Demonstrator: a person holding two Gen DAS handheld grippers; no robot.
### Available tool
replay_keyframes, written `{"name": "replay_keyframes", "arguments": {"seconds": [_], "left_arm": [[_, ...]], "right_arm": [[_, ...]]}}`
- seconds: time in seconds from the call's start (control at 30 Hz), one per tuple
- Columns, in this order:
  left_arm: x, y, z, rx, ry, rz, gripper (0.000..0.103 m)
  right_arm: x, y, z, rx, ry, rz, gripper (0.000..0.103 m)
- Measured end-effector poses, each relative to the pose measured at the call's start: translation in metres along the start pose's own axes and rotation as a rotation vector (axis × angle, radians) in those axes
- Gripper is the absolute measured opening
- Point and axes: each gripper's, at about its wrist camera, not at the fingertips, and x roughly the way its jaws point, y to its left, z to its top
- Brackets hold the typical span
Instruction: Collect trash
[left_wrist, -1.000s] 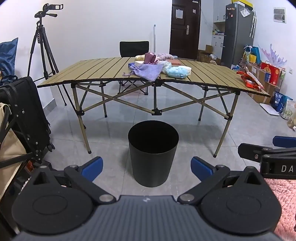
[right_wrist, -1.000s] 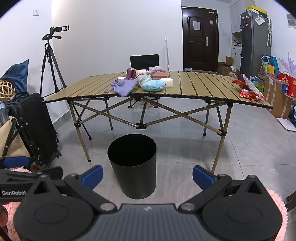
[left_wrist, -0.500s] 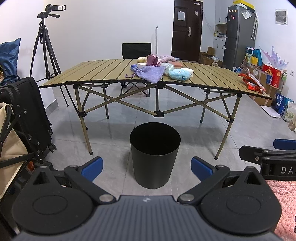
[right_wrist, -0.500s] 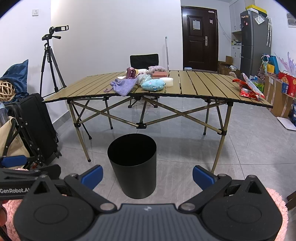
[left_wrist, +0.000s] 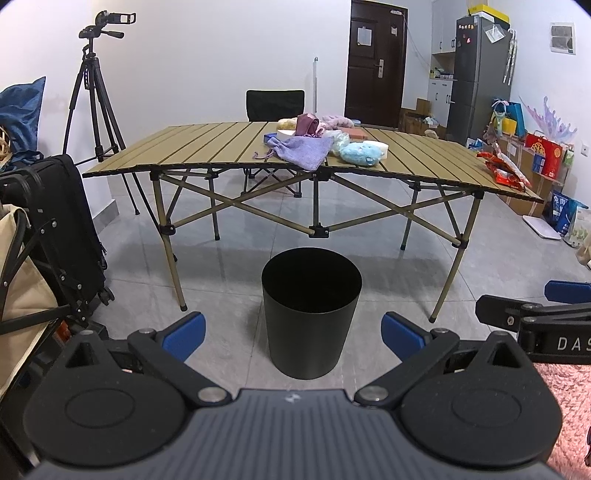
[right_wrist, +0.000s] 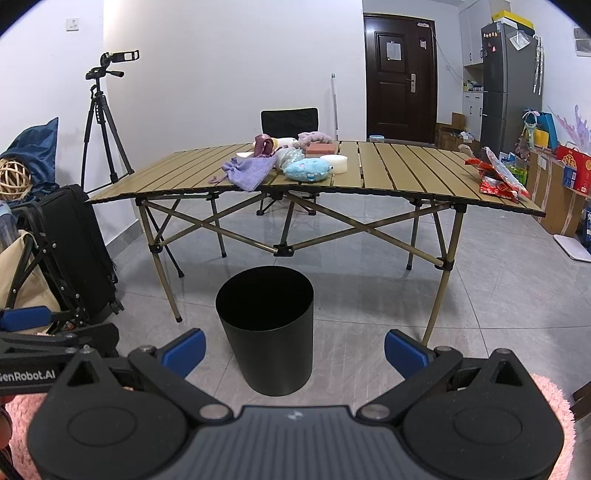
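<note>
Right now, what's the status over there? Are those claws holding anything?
Left gripper open, empty. Right gripper open, empty. Black bin upright on floor, in front of table. Red wrappers on table's right end, untouched. Nothing blocking.

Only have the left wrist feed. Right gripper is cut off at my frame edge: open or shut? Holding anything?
Observer: Open. In the right wrist view the right gripper has both blue pads wide apart, with nothing between them.
Operator: Is it lined up on the bin?
Observer: Not quite. In that view the black bin sits left of centre, nearer the left pad.
Operator: Does it see my left gripper?
Observer: Only partly. The left gripper shows side-on at that view's left edge, with one blue pad and a GenRobot.AI label, above a pink fuzzy sleeve.
</note>
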Motion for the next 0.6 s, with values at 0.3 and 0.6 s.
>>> {"name": "replay_keyframes", "arguments": {"seconds": [0.3, 0.6], "left_arm": [[0.0002, 0.0006, 0.0, 0.0, 0.0, 0.0, 0.103], [-0.0014, 0.0022, 0.0003, -0.004, -0.003, 0.006, 0.103]], "right_arm": [[0.0001, 0.0002, 0.0001, 0.0, 0.0, 0.0, 0.103], [-0.0038, -0.0002, 0.0008, 0.004, -0.008, 0.004, 0.103]]}}
